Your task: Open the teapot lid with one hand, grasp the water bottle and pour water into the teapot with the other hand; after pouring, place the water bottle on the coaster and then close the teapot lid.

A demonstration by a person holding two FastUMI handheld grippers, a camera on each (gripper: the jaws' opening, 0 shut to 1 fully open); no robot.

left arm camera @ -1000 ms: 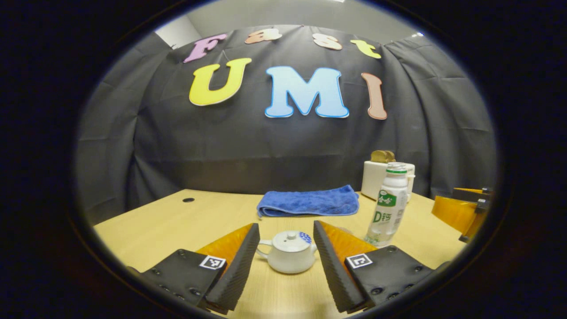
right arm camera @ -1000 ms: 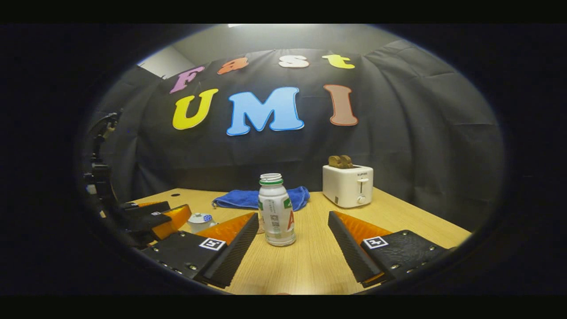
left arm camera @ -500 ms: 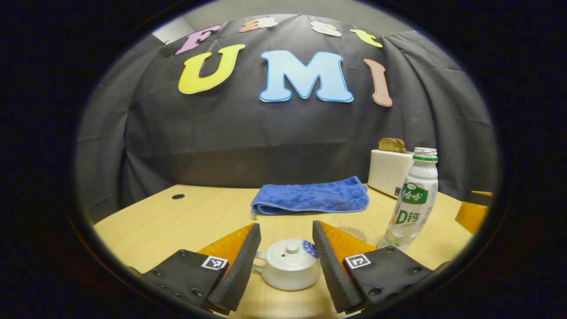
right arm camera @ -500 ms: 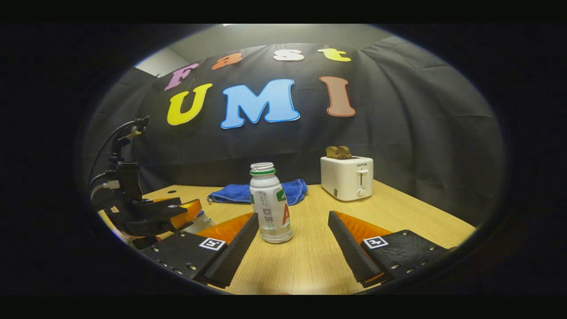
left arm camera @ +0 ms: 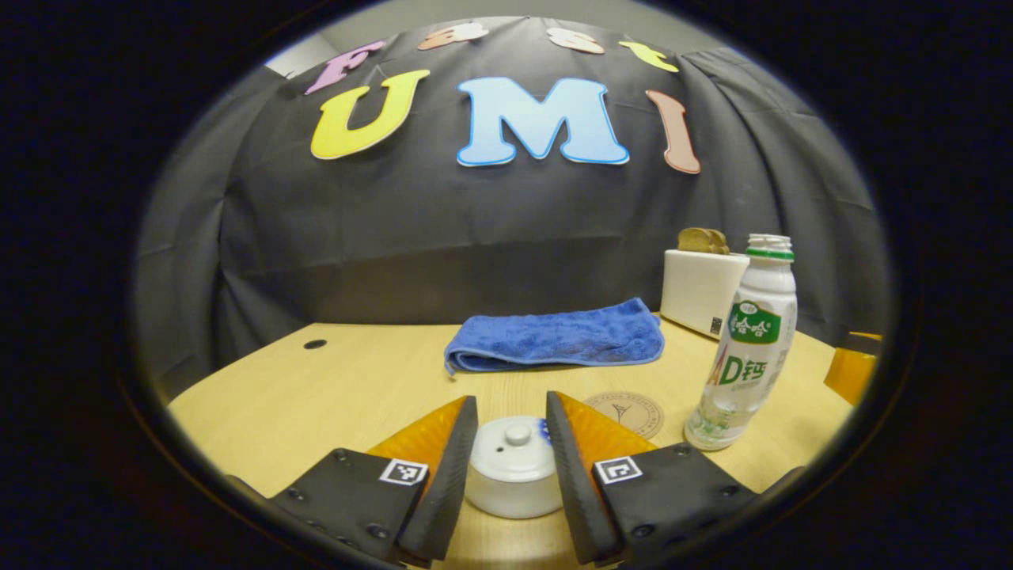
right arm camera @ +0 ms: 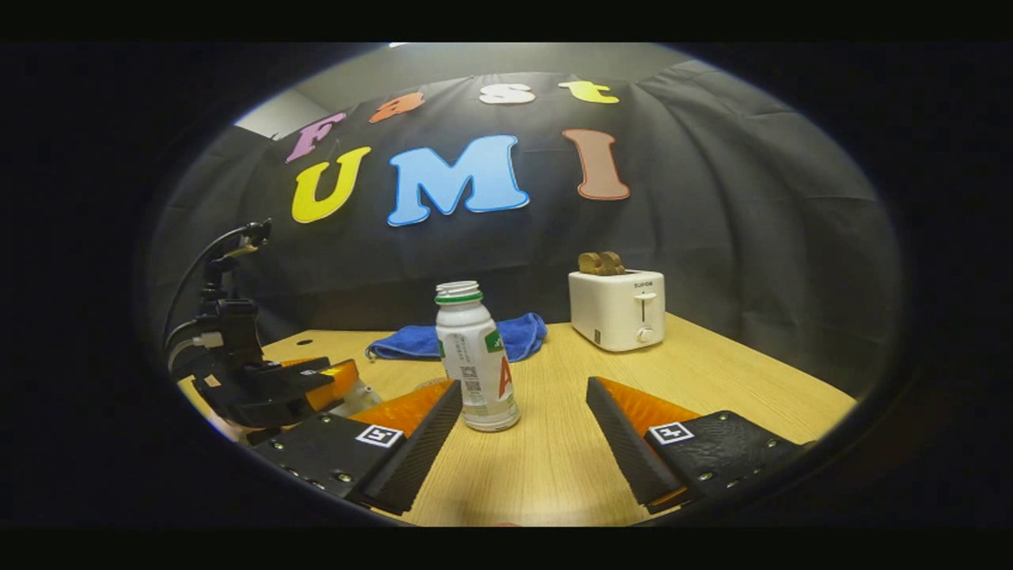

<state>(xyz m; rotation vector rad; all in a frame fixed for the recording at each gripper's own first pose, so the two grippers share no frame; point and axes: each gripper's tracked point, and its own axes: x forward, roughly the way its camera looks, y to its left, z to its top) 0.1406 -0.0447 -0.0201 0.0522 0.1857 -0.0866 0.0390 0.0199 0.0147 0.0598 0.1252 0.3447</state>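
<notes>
A light wood-grain tabletop (left arm camera: 332,396) is seen, with a small round hole (left arm camera: 315,344) near its far left edge. It is backed by black cloth (right arm camera: 736,237) hung in folds as the booth's wall. Above the cloth, a pale grey wall (right arm camera: 506,63) is visible, lit from overhead. A dim, warm light is cast over the wood.

White teapot (left arm camera: 513,467) with a blue patch, possibly a painted motif; white bottle (left arm camera: 744,348) with green band; blue towel (left arm camera: 554,340); pale wood table (left arm camera: 316,396).
</notes>
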